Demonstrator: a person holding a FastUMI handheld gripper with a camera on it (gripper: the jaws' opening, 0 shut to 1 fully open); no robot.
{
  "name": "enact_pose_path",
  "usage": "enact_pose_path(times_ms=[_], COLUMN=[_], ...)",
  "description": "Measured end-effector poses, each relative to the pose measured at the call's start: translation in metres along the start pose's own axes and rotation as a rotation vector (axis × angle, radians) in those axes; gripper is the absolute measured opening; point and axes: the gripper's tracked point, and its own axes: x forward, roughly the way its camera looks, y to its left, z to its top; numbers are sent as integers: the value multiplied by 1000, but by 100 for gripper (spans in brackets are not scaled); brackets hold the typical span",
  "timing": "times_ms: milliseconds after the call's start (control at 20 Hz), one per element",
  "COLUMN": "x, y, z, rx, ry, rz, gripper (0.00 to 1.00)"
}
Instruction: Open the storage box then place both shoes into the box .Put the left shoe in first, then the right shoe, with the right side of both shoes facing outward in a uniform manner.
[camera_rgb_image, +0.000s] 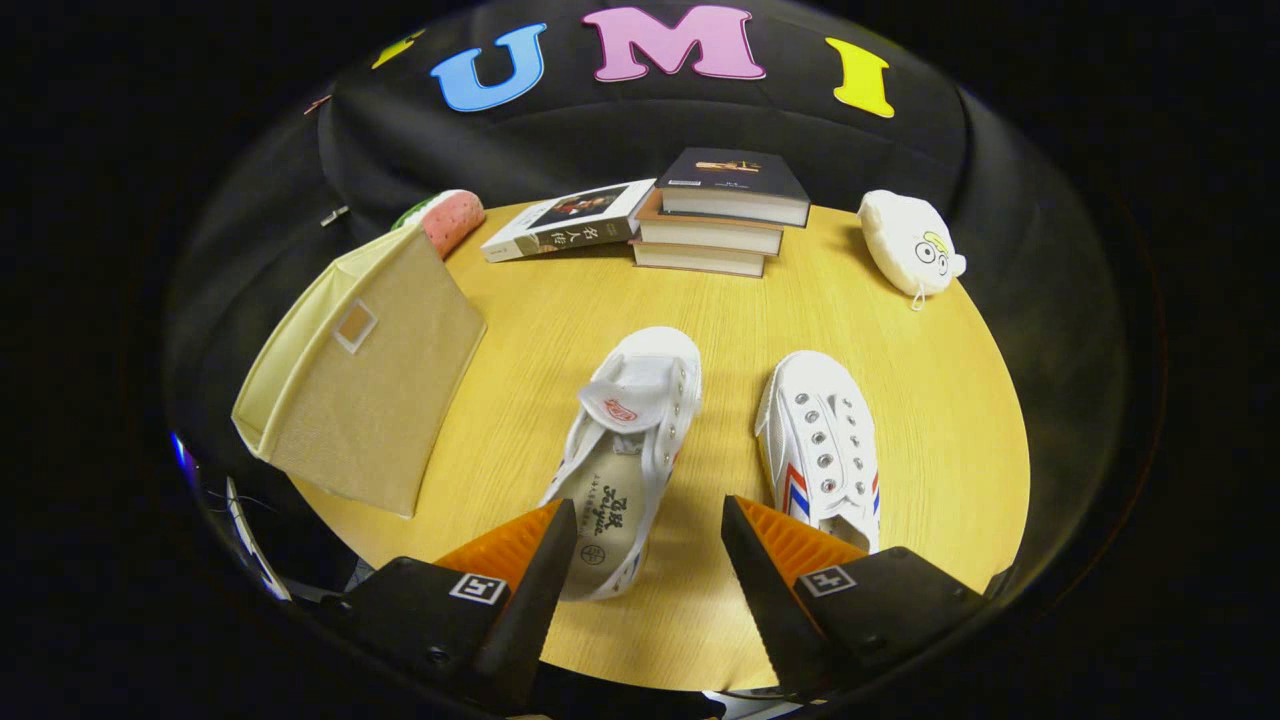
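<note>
Above, claw (648, 520) spread (empty), left shoe (630, 455), right shoe (822, 445)

Two white shoes on the bench: one with its tongue flipped up (630, 450), one with red-blue side stripes (822, 445); one beige fabric storage box (365, 375); four books: three in a stack (720, 212), one lying beside it (565, 222); two plush toys: one white (910, 243), one pink-and-green (448, 217); one round wooden bench (900, 400); one tool (648, 520), fingers apart, holding nothing.
</note>
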Motion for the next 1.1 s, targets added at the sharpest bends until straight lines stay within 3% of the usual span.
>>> enact_pose_path(times_ms=[350,600,750,800,1100], x=[50,65,63,64,54], y=[-3,2,-7,-7,-2], z=[-1,8,9,8,15], rx=[46,57,119,167,259], ry=[43,27,20,30,25], rz=[-58,-79,-92,-88,-80], gripper=[70,35,23,9,5])
